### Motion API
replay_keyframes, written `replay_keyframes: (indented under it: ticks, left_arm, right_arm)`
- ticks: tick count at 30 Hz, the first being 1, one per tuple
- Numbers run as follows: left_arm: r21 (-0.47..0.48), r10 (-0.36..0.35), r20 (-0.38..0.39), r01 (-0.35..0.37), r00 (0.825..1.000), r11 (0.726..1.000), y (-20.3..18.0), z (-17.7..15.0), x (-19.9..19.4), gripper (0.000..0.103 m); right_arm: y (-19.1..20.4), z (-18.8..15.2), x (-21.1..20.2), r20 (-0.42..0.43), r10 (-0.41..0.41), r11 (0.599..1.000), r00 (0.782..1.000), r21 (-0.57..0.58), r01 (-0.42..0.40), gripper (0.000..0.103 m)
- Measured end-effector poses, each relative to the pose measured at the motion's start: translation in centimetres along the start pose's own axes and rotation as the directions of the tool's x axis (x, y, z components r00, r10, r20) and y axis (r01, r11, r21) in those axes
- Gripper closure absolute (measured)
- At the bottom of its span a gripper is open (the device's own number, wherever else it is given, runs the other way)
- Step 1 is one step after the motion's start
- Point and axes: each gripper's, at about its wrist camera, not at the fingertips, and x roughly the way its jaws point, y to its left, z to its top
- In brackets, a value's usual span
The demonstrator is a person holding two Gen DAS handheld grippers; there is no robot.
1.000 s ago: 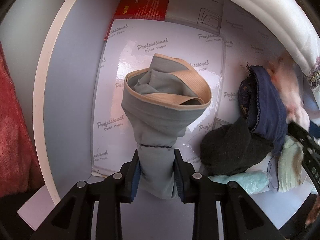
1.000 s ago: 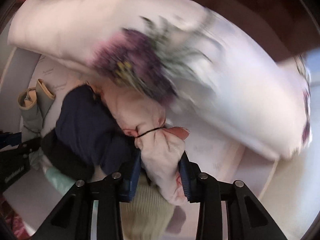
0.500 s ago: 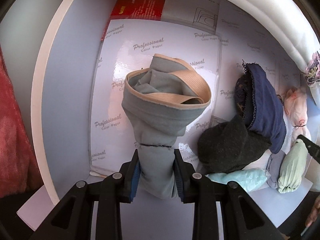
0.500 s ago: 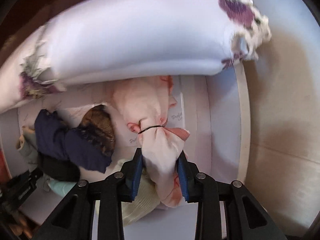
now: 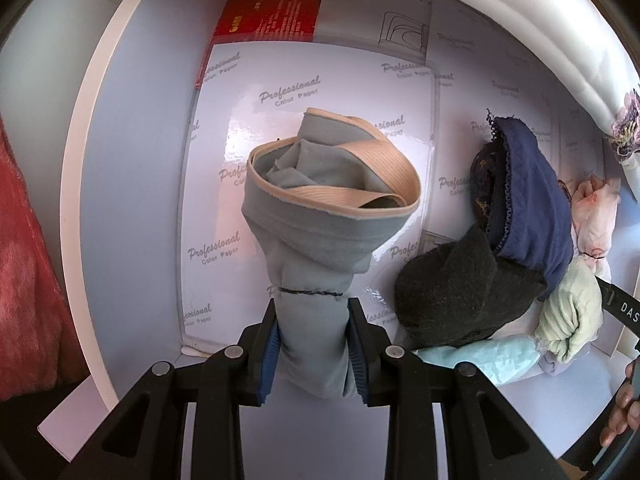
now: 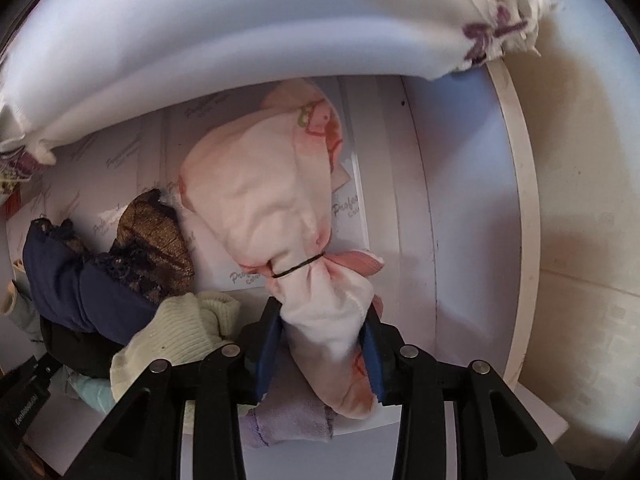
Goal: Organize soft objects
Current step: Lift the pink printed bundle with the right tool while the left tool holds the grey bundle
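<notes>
Between the pads of the left gripper (image 5: 312,350) sits the lower end of a grey rolled cloth bundle with a beige ribbed band at its top (image 5: 320,216), tied round the waist with a thin dark band; the jaws are pressed onto it and it stands upright over the glossy white sheets printed "Professional Color Paper" (image 5: 248,184) that line the white shelf compartment (image 5: 132,200). The right gripper (image 6: 323,346) likewise pinches the tail of a pale pink rolled cloth bundle with red print (image 6: 260,200), also banded, its bulk leaning forward over the same paper lining. Between the two, on the shelf floor, lies a heap of other soft pieces: a navy lace-trimmed garment (image 5: 528,200), a black knitted roll (image 5: 460,288), a pale green ribbed roll (image 6: 180,332) and a light turquoise piece (image 5: 480,356). A white cushion with purple flower trim (image 6: 240,52) hangs across the top of the right view. The step in hand looks like placing both bundles in the compartment, grey on the open left side, pink on the right of the heap; next each needs lowering until it rests on the paper, then the jaws eased apart without tipping it. Compared with half a second ago, the pink bundle is nearer the shelf's right side, and the left gripper has hardly shifted.
</notes>
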Motion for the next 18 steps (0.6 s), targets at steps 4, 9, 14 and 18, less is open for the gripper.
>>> replay_keyframes:
  ticks: [4,9,14,18]
  left_arm:
    - [0.003,0.002,0.002,-0.002,1.000,1.000,-0.2,-0.1,0.0,0.073]
    - [0.033,0.014,0.014,-0.014,1.000,0.999,-0.7,-0.3,-0.3,0.073]
    - [0.069,0.023,0.035,-0.025,0.999,0.997,-1.6,-0.5,-0.9,0.075]
    - [0.084,0.027,0.043,-0.031,0.999,0.996,-2.0,-0.7,-1.1,0.075]
  right_arm:
    - [-0.7,-0.2,-1.1,-0.002,0.006,1.000,1.000,0.004,-0.006,0.062]
    - [-3.8,-1.6,1.3,-0.001,0.008,1.000,1.000,0.002,-0.008,0.063]
    - [-3.9,-1.4,2.7,-0.008,0.023,1.000,1.000,0.017,-0.022,0.061]
    - [-4.1,-1.1,2.9,-0.012,0.023,1.000,1.000,0.016,-0.022,0.060]
